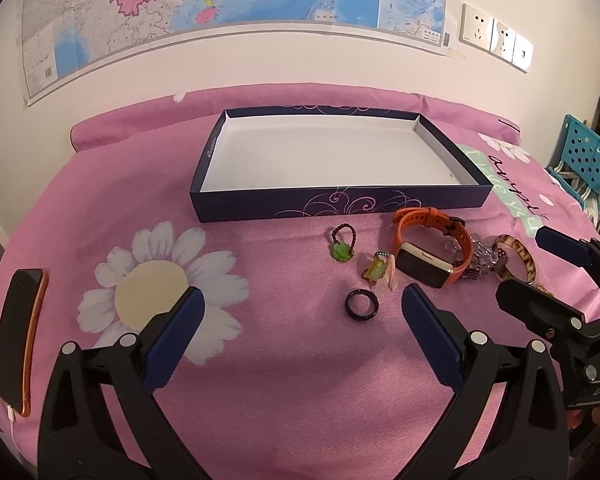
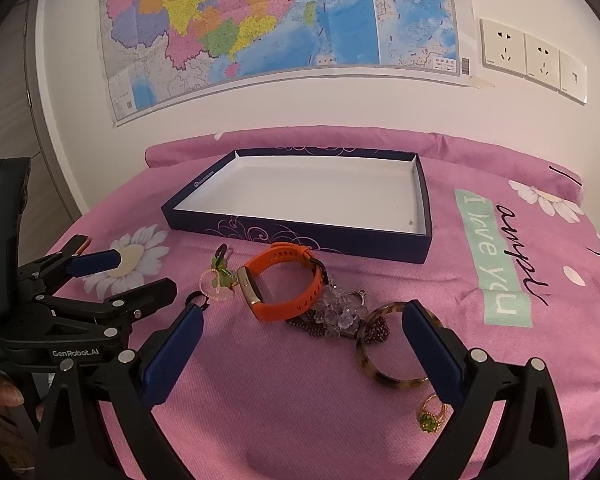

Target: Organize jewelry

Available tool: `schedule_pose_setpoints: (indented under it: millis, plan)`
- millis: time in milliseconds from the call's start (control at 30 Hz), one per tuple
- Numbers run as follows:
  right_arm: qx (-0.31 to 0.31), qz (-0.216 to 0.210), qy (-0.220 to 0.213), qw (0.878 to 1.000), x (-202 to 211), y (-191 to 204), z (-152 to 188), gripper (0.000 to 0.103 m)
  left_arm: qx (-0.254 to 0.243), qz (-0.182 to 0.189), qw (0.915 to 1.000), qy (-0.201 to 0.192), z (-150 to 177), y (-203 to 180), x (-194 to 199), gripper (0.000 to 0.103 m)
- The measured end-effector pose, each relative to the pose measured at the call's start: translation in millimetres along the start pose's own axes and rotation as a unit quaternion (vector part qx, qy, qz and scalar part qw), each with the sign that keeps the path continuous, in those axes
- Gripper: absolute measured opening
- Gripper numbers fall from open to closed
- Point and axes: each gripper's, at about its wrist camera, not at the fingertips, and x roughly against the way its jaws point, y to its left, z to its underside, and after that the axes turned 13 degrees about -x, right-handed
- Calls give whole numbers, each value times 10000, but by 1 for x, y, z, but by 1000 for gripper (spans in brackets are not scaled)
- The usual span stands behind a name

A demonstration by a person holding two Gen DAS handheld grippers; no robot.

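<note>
A dark blue box with a white empty inside lies on the pink bedspread. In front of it lie an orange watch, a dark ring, a green beaded ring, a green-pink charm, clear and dark bead bracelets, a tortoiseshell bangle and a gold green-stone ring. My left gripper is open, just short of the dark ring. My right gripper is open, over the bracelets.
A phone with an orange edge lies at the left of the bed. A wall with a map and sockets stands behind. A teal perforated crate sits at the far right.
</note>
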Motion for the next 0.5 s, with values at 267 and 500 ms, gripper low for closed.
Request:
schedule_pose_setpoints:
  millis: [267, 500]
  plan:
    - [-35, -40, 18, 10000, 1, -4, -3, 96, -90, 61, 9999, 10, -5, -3, -2, 97]
    - [-149, 73, 30, 9999, 6, -24, -7, 96, -313, 285, 9991, 9, -14, -11, -7, 97]
